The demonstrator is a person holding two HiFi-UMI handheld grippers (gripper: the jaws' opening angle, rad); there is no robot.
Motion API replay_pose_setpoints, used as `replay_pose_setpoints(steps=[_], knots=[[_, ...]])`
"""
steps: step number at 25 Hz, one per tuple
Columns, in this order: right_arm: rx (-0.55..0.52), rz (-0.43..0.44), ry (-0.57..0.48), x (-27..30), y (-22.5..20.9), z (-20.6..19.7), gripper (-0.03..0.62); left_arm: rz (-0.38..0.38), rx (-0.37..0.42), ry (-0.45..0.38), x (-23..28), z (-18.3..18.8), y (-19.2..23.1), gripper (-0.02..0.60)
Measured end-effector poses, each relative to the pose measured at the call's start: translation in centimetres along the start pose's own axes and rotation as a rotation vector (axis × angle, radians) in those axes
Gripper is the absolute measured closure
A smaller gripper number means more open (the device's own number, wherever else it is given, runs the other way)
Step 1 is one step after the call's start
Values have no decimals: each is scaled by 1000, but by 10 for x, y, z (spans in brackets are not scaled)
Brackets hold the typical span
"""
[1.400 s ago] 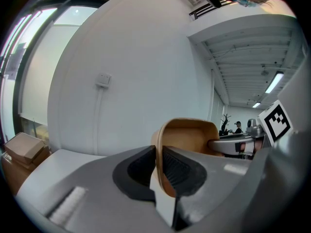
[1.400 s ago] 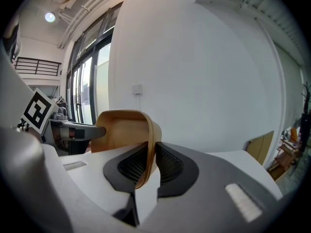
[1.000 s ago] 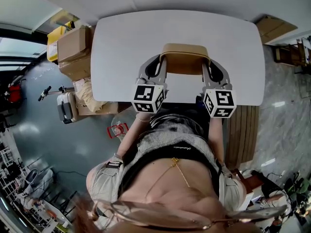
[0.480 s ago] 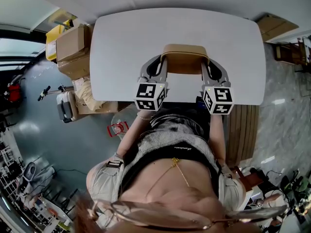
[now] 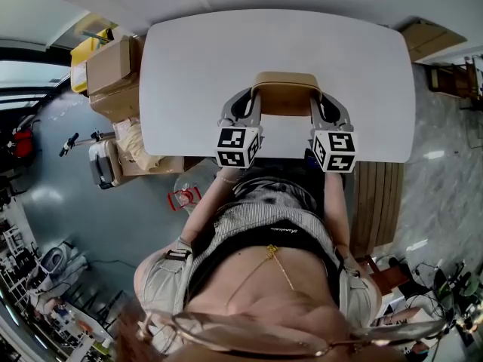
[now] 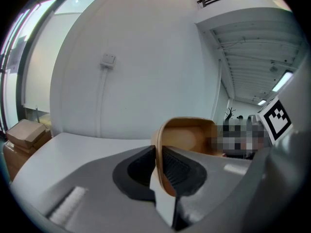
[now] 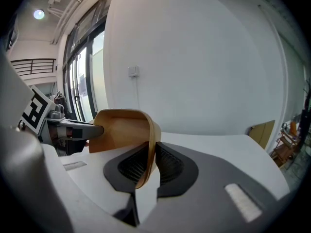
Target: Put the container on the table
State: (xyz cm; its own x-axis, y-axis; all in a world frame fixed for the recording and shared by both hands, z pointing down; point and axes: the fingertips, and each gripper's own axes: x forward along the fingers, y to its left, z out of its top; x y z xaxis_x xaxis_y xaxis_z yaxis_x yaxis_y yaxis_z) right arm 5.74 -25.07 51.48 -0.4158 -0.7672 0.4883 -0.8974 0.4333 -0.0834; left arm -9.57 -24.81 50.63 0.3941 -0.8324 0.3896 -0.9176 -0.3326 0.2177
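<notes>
The tan container (image 5: 285, 95) is at the near middle of the white worktop (image 5: 189, 59), carried by both sides. The left gripper (image 6: 159, 165) pinches its left wall and the right gripper (image 7: 149, 163) pinches its right wall, each with one pad inside the rim and one outside. I cannot tell whether its base already touches the worktop. The step in hand looks like the set-down itself. Next the container needs to come down level until the base rests flat, then both grippers should spread and draw back without dragging it
</notes>
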Motion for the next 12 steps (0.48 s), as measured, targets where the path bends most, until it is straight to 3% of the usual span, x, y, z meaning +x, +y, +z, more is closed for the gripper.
replay_pose_setpoints(steps=[12], knots=[[83,7,88,25,-4,-42,534,14,-28,83,18,-40,12,553]])
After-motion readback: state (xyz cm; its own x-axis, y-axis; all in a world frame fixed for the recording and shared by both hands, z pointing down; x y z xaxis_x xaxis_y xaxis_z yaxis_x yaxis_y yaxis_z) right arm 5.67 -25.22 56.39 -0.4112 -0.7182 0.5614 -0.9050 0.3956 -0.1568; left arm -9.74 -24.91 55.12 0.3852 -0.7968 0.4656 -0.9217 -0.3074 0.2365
